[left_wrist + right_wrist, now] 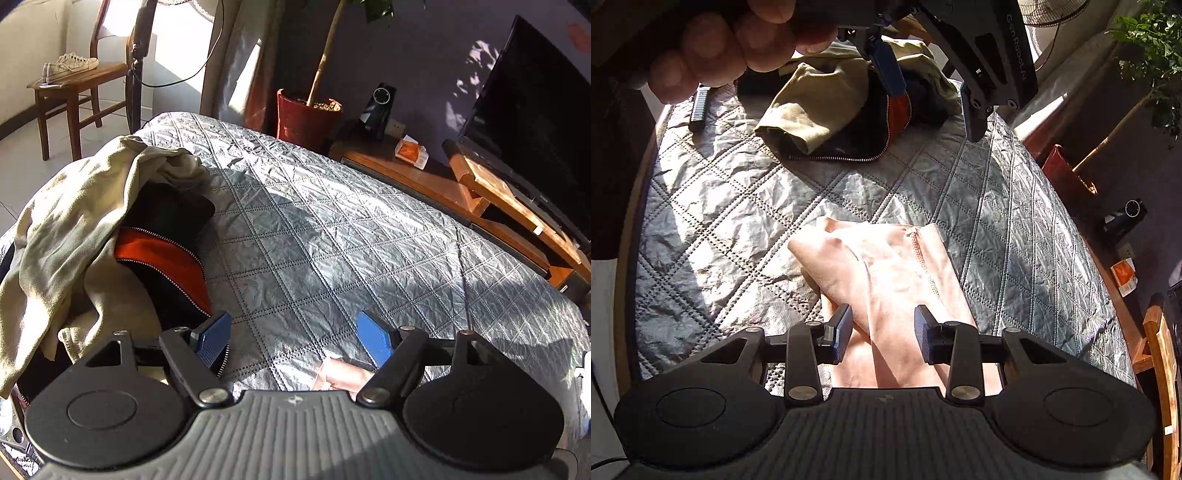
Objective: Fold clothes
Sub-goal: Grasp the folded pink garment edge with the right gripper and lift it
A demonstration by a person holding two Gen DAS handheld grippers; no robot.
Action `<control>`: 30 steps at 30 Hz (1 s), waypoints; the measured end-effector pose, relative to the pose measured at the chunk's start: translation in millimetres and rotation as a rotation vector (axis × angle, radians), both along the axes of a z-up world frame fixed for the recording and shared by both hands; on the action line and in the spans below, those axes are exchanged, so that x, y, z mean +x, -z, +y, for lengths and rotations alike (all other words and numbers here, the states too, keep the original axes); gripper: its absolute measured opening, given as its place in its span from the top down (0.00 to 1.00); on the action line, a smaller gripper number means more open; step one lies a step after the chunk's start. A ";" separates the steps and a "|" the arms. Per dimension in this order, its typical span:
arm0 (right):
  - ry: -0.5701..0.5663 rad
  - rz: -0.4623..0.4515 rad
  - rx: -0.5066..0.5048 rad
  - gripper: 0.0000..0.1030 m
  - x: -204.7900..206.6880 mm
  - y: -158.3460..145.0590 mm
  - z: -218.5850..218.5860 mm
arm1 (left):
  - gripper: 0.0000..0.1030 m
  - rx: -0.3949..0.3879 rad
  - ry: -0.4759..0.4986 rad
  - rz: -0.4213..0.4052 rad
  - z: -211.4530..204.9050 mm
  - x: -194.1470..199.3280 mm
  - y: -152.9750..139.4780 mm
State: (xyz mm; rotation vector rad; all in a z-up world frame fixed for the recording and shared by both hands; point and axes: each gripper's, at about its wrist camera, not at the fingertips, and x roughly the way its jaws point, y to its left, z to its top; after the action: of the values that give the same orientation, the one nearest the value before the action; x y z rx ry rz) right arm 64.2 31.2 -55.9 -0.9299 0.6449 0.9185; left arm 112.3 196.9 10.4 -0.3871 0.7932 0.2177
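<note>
A folded pink garment (886, 266) lies on the grey quilted bed cover (738, 221). My right gripper (884, 332) hovers over its near end, jaws apart, with the cloth lying below and between the fingers but not pinched. Only a corner of the pink garment (343, 376) shows in the left wrist view. My left gripper (295, 339) is open and empty above the bare cover, beside a heap of clothes. That heap is a beige garment (74, 229) draped over a black jacket with an orange lining (162, 258). Held by a hand, the left gripper (934, 99) hangs over the heap (820, 107).
A dark bar-shaped object (698, 107) lies on the bed's far left. Past the bed stand a red plant pot (306, 118), a wooden TV stand (498, 206) with a television (535, 110), and a wooden chair (74, 96) with sneakers on it.
</note>
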 end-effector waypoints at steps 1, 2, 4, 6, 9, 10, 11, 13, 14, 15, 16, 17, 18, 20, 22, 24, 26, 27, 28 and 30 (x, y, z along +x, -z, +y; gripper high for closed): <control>-0.006 0.015 -0.016 0.60 3.4 2.8 2.3 | 0.30 -0.015 0.003 -0.002 0.6 -0.2 -0.2; -0.004 0.045 -0.019 0.76 7.2 3.8 3.8 | 0.30 -0.030 0.007 -0.005 1.3 -0.3 -0.4; 0.049 0.126 0.050 0.96 17.1 -1.7 1.1 | 0.30 -0.037 0.018 -0.008 -1.4 0.0 -1.5; 0.162 0.169 0.162 0.97 31.1 -12.1 -11.4 | 0.30 -0.045 0.025 -0.013 -3.2 -0.1 -3.0; 0.329 0.206 0.327 0.97 50.2 -28.2 -36.8 | 0.28 -0.071 0.024 -0.024 -2.8 -1.8 -5.8; 0.374 0.205 0.369 0.97 54.8 -33.3 -44.6 | 0.27 -0.082 0.024 -0.026 -2.4 -2.1 -6.4; 0.410 0.199 0.402 0.97 58.0 -37.7 -51.0 | 0.25 -0.105 0.026 -0.022 -1.7 -2.0 -5.8; 0.480 0.184 0.469 0.97 63.6 -44.8 -61.4 | 0.24 -0.168 0.034 -0.015 0.4 -1.6 -3.0; 0.519 0.178 0.517 0.97 66.0 -48.8 -67.0 | 0.24 -0.206 0.031 -0.014 1.8 -2.0 -1.4; 0.562 0.173 0.575 0.97 68.6 -53.4 -73.4 | 0.24 -0.234 0.019 -0.016 4.0 -2.4 -0.1; 0.597 0.176 0.641 0.97 69.6 -58.2 -80.2 | 0.24 -0.257 0.005 -0.019 6.9 -2.8 1.0; 0.628 0.184 0.712 0.97 69.6 -63.2 -87.2 | 0.24 -0.281 -0.010 -0.022 9.7 -3.2 2.2; 0.654 0.183 0.771 0.97 67.7 -67.6 -92.3 | 0.24 -0.291 -0.029 -0.026 13.1 -3.6 2.4; 0.661 0.161 0.815 0.97 58.4 -72.4 -91.8 | 0.24 -0.294 -0.070 -0.036 20.6 -4.6 1.4; 0.613 0.128 0.741 0.97 47.7 -65.3 -75.6 | 0.24 -0.297 -0.102 -0.048 26.4 -5.8 0.2; 0.567 0.193 0.653 0.96 42.8 -42.8 -55.6 | 0.24 -0.295 -0.121 -0.050 29.5 -5.5 0.3; 0.524 0.268 0.564 0.96 36.6 -17.0 -35.8 | 0.24 -0.290 -0.123 -0.041 29.4 -3.5 2.1; 0.510 0.297 0.529 0.95 31.3 -5.5 -27.9 | 0.24 -0.289 -0.120 -0.036 28.9 -2.4 3.2; 0.504 0.323 0.523 0.95 27.2 1.8 -23.8 | 0.24 -0.287 -0.116 -0.032 28.1 -1.5 4.0; 0.502 0.360 0.534 0.86 20.0 8.9 -20.4 | 0.24 -0.281 -0.105 -0.025 26.5 0.4 5.2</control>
State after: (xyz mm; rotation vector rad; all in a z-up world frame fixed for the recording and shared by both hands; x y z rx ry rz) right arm 84.1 10.9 -64.8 -0.1076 0.8347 0.7467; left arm 112.7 223.4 5.2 -0.6960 0.7813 0.1990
